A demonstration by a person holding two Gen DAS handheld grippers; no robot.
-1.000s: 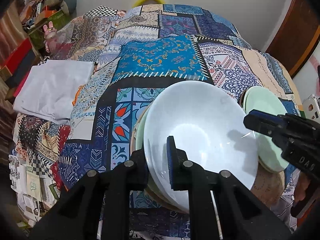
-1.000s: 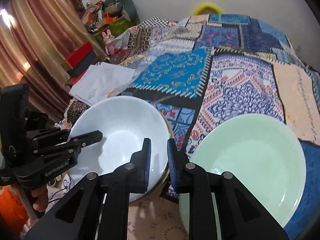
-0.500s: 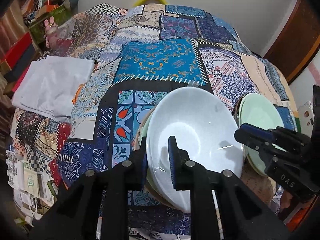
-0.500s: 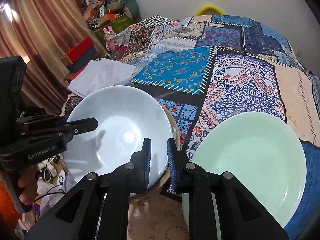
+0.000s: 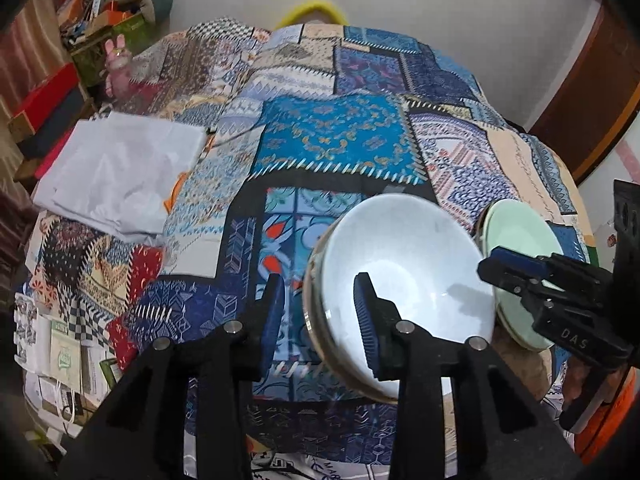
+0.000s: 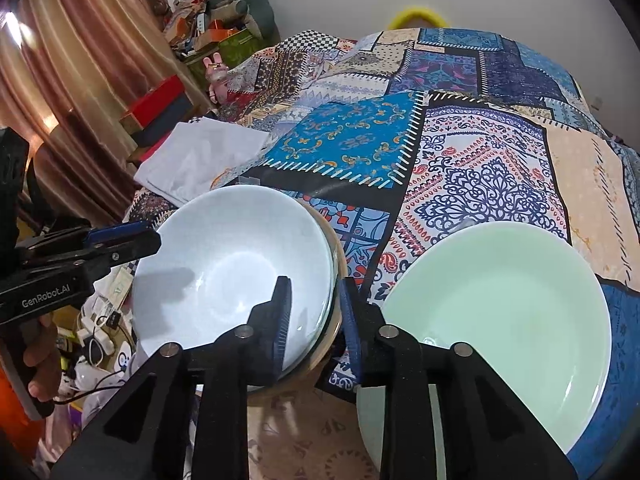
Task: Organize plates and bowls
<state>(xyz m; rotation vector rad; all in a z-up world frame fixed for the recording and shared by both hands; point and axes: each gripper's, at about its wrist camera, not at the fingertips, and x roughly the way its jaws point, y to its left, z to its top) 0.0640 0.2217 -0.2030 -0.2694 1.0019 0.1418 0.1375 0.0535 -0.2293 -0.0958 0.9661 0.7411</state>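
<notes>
Both claws, left gripper [image 5: 320,314] and right gripper [image 6: 314,316], are just opening around the white bowl [image 5: 404,272] rim, pads clear; back straight off, no nudging

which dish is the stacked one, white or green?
The white bowl: other rims show under its edge, so it tops a stack. The pale green plate, to its right, shows none beneath.

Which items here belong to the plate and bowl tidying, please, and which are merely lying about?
Part of the job:
- white bowl
- dishes stacked under it
- green plate

Lying about:
- folded white cloth
- pink rabbit toy
- red box
</notes>
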